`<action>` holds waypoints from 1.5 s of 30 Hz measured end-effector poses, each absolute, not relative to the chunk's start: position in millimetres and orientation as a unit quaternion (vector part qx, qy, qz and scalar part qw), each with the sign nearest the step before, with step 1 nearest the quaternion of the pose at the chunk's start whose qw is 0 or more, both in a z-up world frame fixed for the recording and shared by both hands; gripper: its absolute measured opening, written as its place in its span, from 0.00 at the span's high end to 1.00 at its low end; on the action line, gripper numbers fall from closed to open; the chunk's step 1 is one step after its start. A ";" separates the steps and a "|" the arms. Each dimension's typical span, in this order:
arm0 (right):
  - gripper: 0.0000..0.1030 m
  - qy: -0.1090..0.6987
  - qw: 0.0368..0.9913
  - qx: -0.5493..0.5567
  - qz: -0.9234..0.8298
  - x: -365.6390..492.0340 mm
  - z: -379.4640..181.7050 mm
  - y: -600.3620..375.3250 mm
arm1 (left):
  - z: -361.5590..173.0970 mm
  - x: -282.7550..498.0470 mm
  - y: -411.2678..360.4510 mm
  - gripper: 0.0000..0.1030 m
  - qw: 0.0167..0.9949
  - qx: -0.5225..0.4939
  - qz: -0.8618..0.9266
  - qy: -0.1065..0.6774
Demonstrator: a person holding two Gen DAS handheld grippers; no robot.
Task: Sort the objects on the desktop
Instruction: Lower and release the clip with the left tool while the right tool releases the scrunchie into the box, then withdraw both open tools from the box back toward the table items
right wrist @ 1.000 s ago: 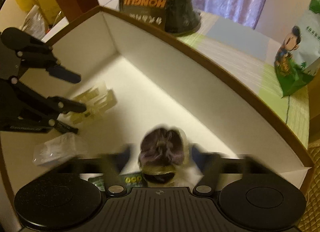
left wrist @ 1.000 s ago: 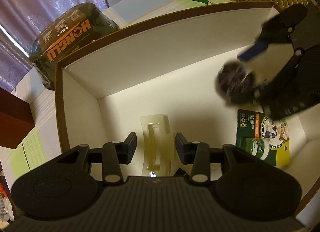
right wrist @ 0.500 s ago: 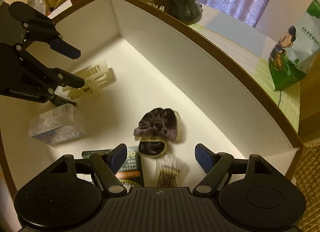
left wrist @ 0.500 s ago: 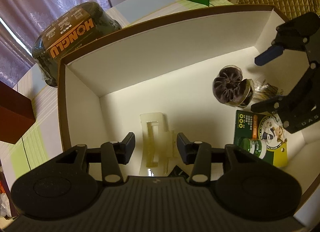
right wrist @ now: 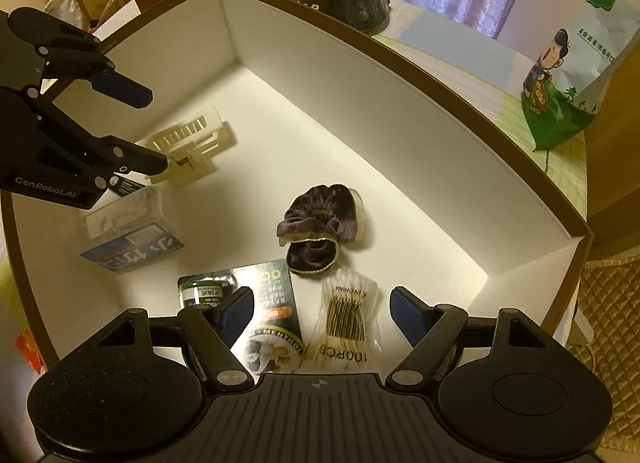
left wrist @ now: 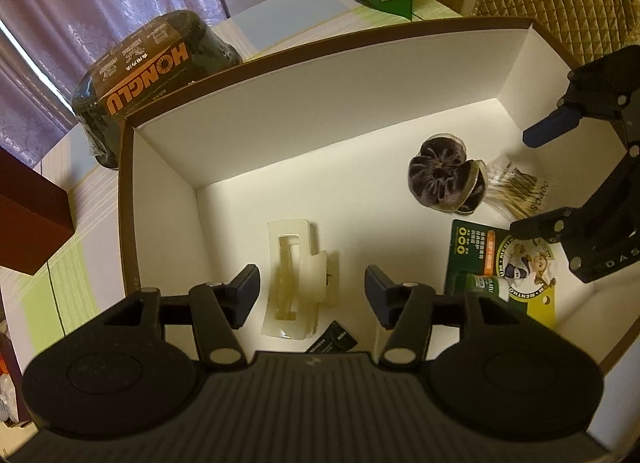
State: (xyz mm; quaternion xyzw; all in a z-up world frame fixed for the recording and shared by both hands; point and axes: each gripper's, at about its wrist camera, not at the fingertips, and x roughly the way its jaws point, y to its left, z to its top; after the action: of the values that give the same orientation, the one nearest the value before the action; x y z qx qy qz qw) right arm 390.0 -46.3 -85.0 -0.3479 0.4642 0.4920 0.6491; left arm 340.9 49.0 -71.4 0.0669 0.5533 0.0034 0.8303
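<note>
Right wrist view: right gripper [right wrist: 322, 313] hangs spread and empty over the cotton-swab bag [right wrist: 349, 323]; left gripper [left wrist: 311, 295] likewise above the stiff hair claw [left wrist: 294, 275]. Soft scrunchie [right wrist: 318, 227] inside the box [right wrist: 400, 63] should squash easily; pinch its bunched middle.

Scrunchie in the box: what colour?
Dark purple velvet scrunchie with a gold-trimmed edge; clearest in the right wrist view.
</note>
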 end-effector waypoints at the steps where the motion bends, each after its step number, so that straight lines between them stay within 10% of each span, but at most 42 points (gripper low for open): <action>1: 0.25 0.465 0.650 -0.347 0.491 389.0 -84.1 -47.1 | -70.3 339.9 48.1 0.44 0.831 0.067 0.004 0.553; 8: 0.25 0.467 0.659 -0.333 0.487 380.6 -75.4 -55.0 | -59.8 330.6 41.5 0.30 0.837 0.071 0.009 0.543; 45: 0.25 0.439 0.709 -0.300 0.463 335.2 -22.5 -109.8 | 0.8 257.2 -4.2 0.22 0.868 0.086 0.003 0.489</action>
State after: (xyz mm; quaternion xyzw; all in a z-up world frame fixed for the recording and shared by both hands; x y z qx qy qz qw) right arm 335.2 -109.8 -22.5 -0.3003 0.4394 0.4629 0.7089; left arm 257.2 -4.2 0.8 0.0860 0.4893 0.0026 0.8679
